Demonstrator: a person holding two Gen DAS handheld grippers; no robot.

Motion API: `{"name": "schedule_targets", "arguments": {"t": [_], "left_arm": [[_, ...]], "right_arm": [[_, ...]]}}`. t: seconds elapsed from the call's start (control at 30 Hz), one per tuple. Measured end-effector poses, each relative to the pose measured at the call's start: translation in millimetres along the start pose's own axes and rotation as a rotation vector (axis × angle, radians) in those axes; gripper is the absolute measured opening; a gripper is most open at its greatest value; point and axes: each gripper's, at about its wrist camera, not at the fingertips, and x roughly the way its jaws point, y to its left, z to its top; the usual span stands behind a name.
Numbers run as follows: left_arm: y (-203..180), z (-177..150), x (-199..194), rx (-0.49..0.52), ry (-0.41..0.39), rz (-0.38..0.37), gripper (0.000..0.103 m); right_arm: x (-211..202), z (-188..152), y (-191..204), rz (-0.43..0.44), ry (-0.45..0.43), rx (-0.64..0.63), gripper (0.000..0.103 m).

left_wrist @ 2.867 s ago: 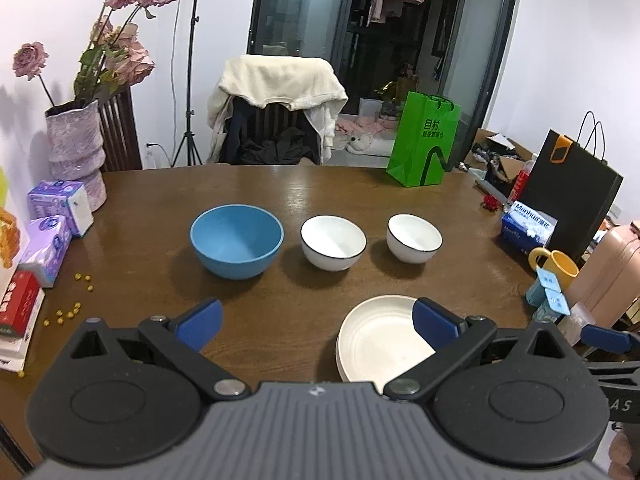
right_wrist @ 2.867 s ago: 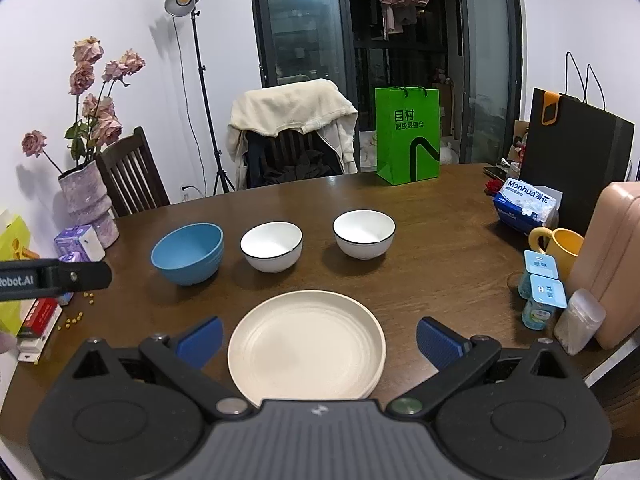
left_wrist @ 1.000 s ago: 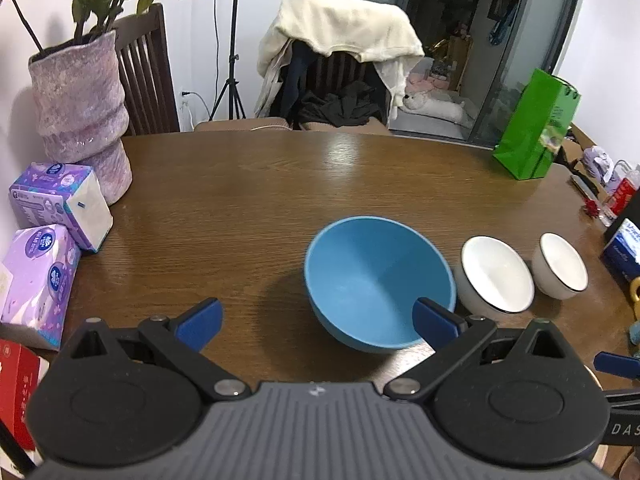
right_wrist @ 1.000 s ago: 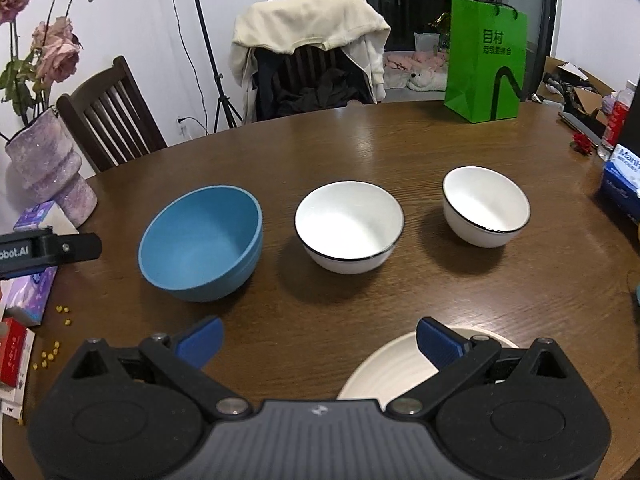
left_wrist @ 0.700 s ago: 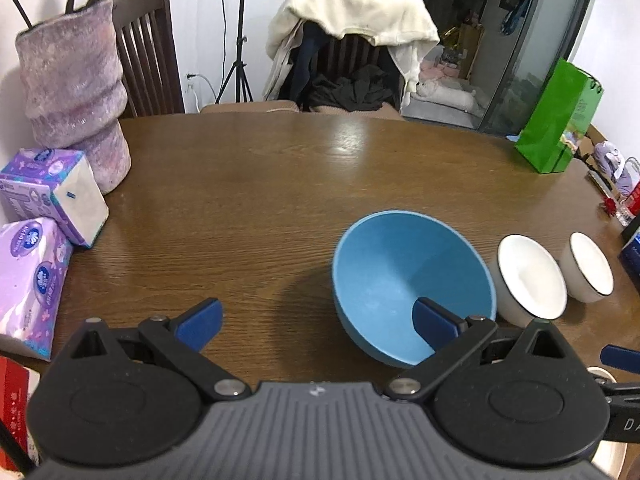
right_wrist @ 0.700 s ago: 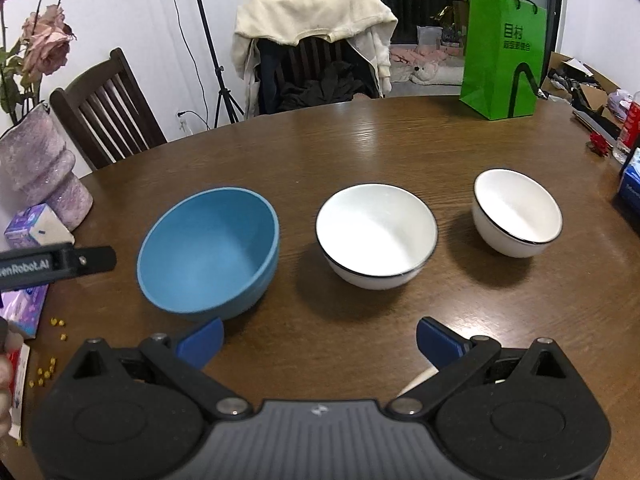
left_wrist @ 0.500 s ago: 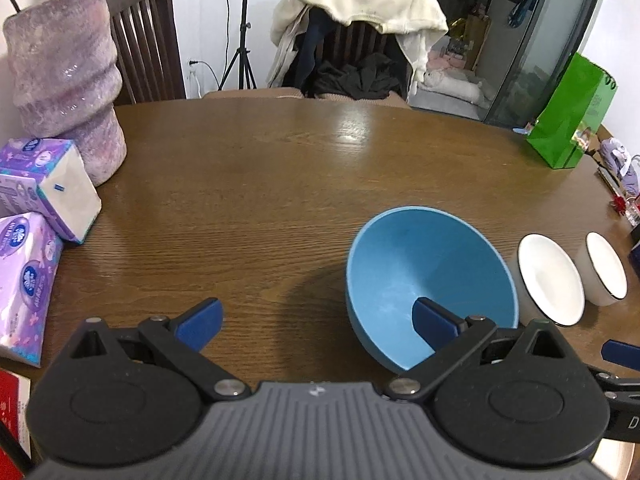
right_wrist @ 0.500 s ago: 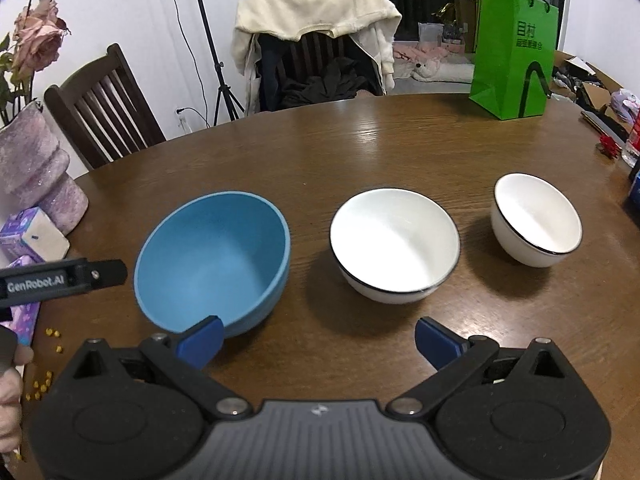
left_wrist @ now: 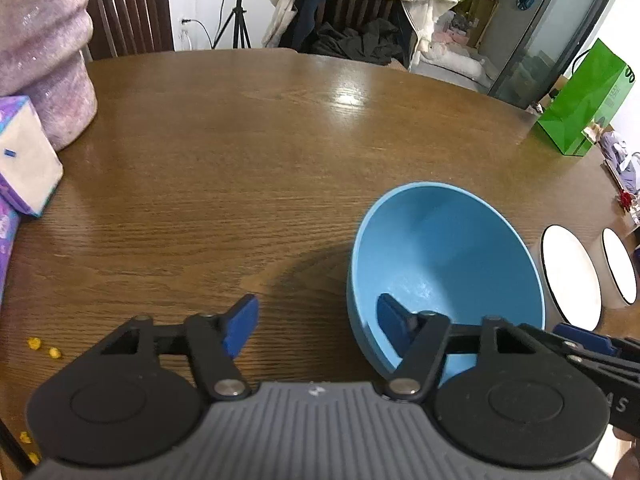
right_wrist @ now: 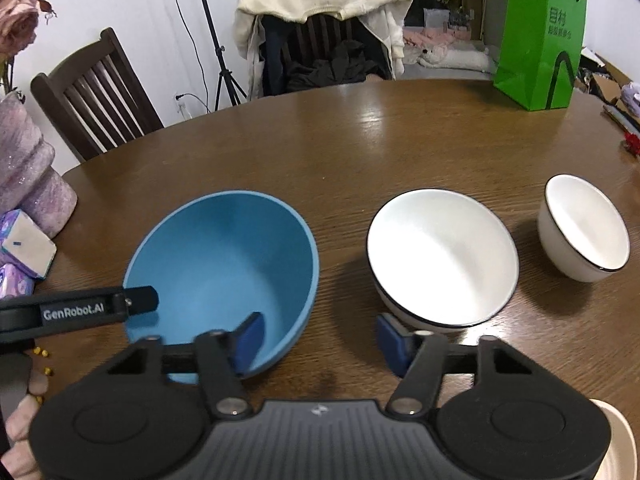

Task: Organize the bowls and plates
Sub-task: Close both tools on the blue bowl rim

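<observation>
Both grippers' jaws, just closing but still apart, straddle opposite rims of the blue bowl (left_wrist: 444, 264).

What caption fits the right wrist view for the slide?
Both grippers straddle the blue bowl's rim from opposite sides, jaws just closing; two white bowls stand beside it.

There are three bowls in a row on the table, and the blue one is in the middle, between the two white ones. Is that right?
Not quite. The right wrist view shows the blue bowl at the left end of the row, not in the middle. The bigger white bowl sits in the middle, and the smaller white bowl is at the right end. All three do stand on the table.
</observation>
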Motion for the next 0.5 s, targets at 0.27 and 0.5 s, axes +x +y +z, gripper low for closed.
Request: {"name": "schedule_targets", "arguments": {"t": [0.27, 0.5], "left_arm": [[2, 0, 6, -0.015, 0.009, -0.06, 0.031], [-3, 0, 7, -0.005, 0.014, -0.092, 0.014]], "right_arm": [[18, 6, 5, 0.007, 0.021, -0.003, 0.035], [27, 9, 8, 0.016, 0.045, -0.007, 0.012]]}}
